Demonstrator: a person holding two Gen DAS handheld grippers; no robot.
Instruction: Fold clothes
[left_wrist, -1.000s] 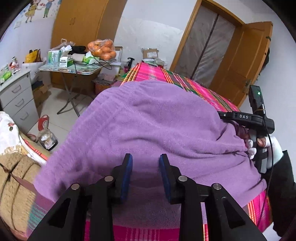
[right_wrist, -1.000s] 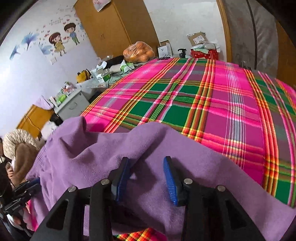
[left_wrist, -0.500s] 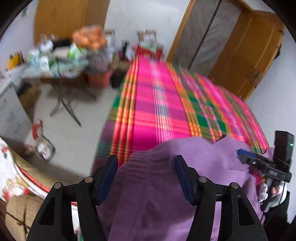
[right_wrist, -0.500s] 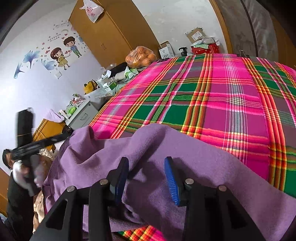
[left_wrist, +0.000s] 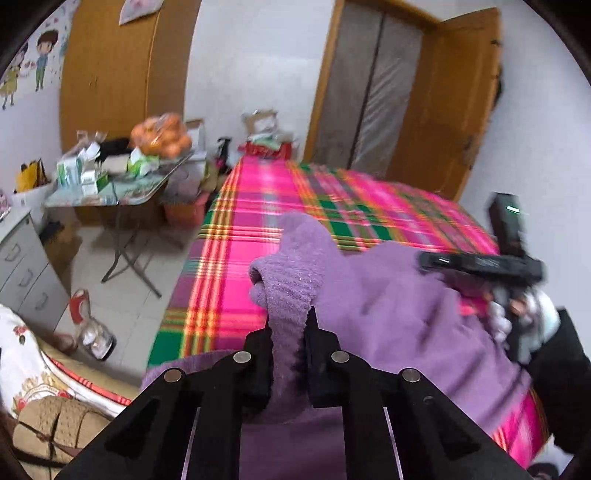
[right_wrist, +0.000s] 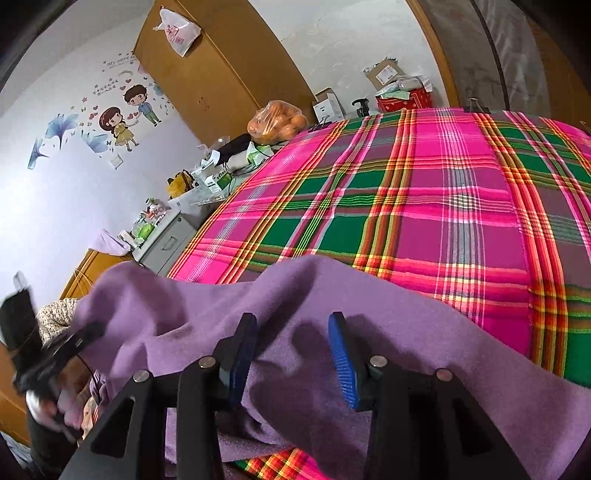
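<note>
A purple fleece garment (left_wrist: 388, 306) lies bunched at the near edge of a bed with a pink and green plaid cover (left_wrist: 332, 206). My left gripper (left_wrist: 289, 332) is shut on a ribbed edge of the garment and holds it raised above the bed. My right gripper (right_wrist: 291, 347) is open, its blue pads (right_wrist: 341, 360) resting over the garment (right_wrist: 332, 295) without pinching it. The right gripper also shows at the right in the left wrist view (left_wrist: 480, 264), and the left one blurred at the far left in the right wrist view (right_wrist: 48, 350).
A folding table (left_wrist: 122, 184) with boxes and a bag of oranges (left_wrist: 162, 134) stands left of the bed. A grey drawer unit (left_wrist: 22, 258) is further left. Wooden wardrobe and door are behind. The plaid cover (right_wrist: 424, 192) stretches far ahead.
My left gripper has closed on the garment's ribbed edge and lifted it. The right gripper stayed open over the fabric and barely moved.
</note>
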